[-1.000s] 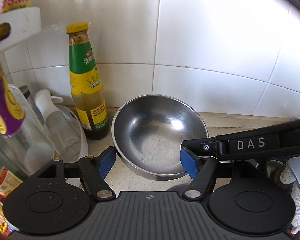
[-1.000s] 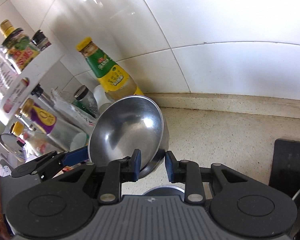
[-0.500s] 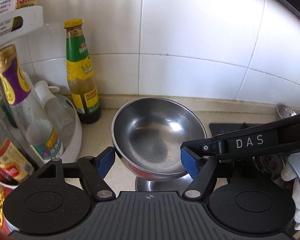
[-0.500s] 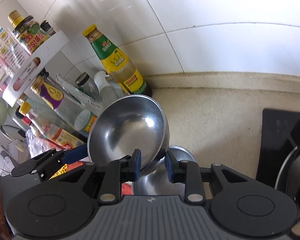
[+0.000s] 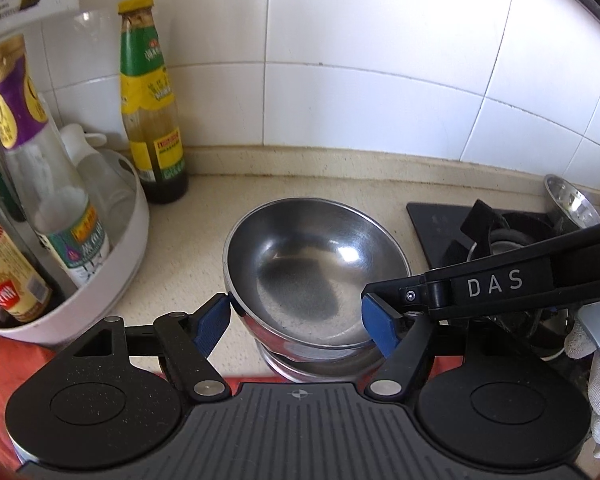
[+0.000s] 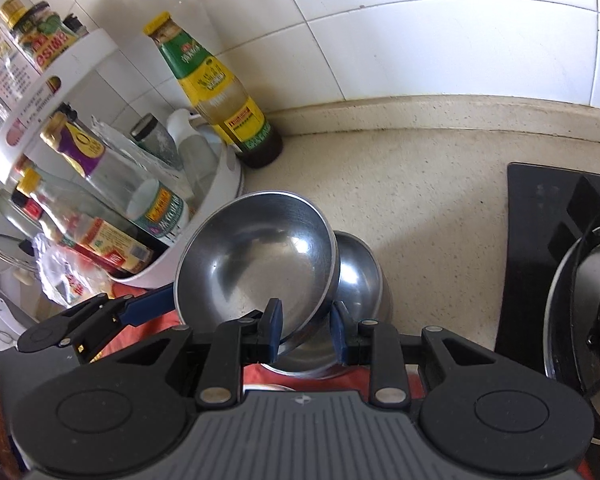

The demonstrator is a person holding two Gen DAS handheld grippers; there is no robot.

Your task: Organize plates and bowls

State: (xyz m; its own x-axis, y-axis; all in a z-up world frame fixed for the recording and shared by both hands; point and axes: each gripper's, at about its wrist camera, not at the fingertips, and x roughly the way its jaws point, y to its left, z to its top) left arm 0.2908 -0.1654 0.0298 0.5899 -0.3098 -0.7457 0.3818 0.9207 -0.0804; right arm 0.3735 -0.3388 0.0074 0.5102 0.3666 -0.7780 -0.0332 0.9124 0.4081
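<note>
A shiny steel bowl (image 5: 312,264) is held just above a second steel bowl (image 6: 360,280) that sits on the counter. My left gripper (image 5: 296,320) spans the held bowl, its blue pads against the rim on both sides. My right gripper (image 6: 306,330) pinches the near rim of the same bowl (image 6: 256,264), one finger inside and one outside. In the left wrist view the lower bowl (image 5: 320,364) shows only as a sliver under the held one. The right gripper's finger (image 5: 384,320) reaches in from the right there.
A white round rack (image 6: 220,184) of sauce bottles stands at the left. A green-and-yellow sauce bottle (image 5: 150,100) stands by the tiled wall. A black gas stove (image 6: 560,240) with a pan lies at the right. A red cloth (image 6: 152,320) lies at the near edge.
Both grippers have carried the steel bowl back from the wall and down toward the near counter edge. The second bowl has come into view beneath it.
</note>
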